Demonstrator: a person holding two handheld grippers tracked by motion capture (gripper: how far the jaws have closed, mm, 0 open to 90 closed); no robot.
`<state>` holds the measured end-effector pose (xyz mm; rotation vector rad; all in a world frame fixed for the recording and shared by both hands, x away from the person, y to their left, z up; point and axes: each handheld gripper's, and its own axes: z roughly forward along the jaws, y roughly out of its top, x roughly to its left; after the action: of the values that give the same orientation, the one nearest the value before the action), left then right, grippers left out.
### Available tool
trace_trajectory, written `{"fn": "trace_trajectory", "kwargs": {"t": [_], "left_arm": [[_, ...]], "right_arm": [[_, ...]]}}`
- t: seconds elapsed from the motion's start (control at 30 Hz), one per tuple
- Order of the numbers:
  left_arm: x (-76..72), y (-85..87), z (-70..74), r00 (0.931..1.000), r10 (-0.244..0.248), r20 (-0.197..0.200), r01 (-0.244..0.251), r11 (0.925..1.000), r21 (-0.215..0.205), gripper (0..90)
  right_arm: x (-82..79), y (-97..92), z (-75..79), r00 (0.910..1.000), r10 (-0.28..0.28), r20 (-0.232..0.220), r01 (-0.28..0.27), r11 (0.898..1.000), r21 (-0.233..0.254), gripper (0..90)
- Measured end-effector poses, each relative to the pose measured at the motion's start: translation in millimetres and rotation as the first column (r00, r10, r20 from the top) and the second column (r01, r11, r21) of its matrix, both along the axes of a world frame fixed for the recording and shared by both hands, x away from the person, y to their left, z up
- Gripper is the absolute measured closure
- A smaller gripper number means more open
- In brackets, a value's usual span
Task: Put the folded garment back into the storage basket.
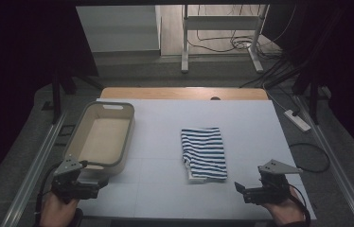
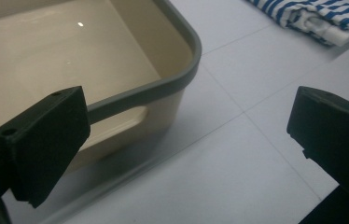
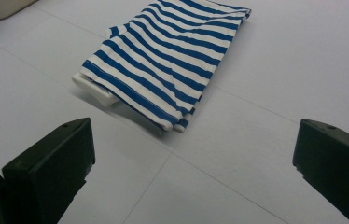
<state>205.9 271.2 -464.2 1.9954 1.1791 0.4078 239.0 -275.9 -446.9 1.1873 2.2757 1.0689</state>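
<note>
While both pairs of black jaws stand spread wide with nothing between them, the left gripper (image 1: 103, 182) sits low at the near left of the table, its jaws pointing right and just short of the near end of the beige bin (image 1: 127, 142). In the left gripper view the left-hand jaw overlaps the bin's grey rim (image 2: 182, 77), though whether it touches cannot be told; the right-hand jaw hangs over bare white tabletop (image 2: 210, 177). The left hand (image 1: 57, 208) comes in from the bottom edge, wrapped around the gripper's body, grey three-cornered plate on top, cable looping off to the left.

Over to the right gripper (image 1: 239, 188): it points left and slightly away, toward the folded striped shirt (image 1: 204, 152), and stays apart from it. The right hand (image 1: 286, 213) grips it from below and behind, plate tilted up and back, cable curling round the wrist.

The shirt, blue and white stripes, lies flat near the middle of the table, well apart from the bin. In the right gripper view the shirt (image 3: 172, 60) lies ahead between the spread jaws, a white folded edge (image 3: 95, 88) poking out at its near left corner. The bin shows nothing inside it. No writing or label can be read anywhere.
</note>
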Motion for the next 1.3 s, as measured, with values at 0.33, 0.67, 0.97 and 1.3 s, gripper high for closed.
{"fn": "trace_trajectory", "kwargs": {"t": [0.33, 0.67, 0.97, 1.3], "left_arm": [[8.3, -5.9, 5.6, 0.9998, -0.021, 0.007, 0.021, 0.9997, 0.011, 0.0], [24.4, -16.4, 9.4, 0.9993, -0.034, -0.019, 0.034, 0.9994, -0.007, 0.0], [40.4, -29.3, 15.4, 0.9984, -0.055, -0.013, 0.055, 0.9984, -0.013, 0.0], [59.1, -48.6, 16.4, 0.9967, -0.079, -0.019, 0.079, 0.9969, -0.003, 0.0]], "right_arm": [[3.4, 4.8, 5.2, 0.9976, 0.070, -0.001, -0.070, 0.996, 0.050, 0.0], [14.5, 12.9, 9.4, 0.9934, 0.114, -0.014, -0.113, 0.990, 0.080, 0.0], [20.4, 20.2, 10.6, 0.9903, 0.136, -0.028, -0.134, 0.989, 0.064, 0.0], [29.5, 31.6, 8.3, 0.9864, 0.157, -0.049, -0.154, 0.987, 0.051, 0.0]]}}
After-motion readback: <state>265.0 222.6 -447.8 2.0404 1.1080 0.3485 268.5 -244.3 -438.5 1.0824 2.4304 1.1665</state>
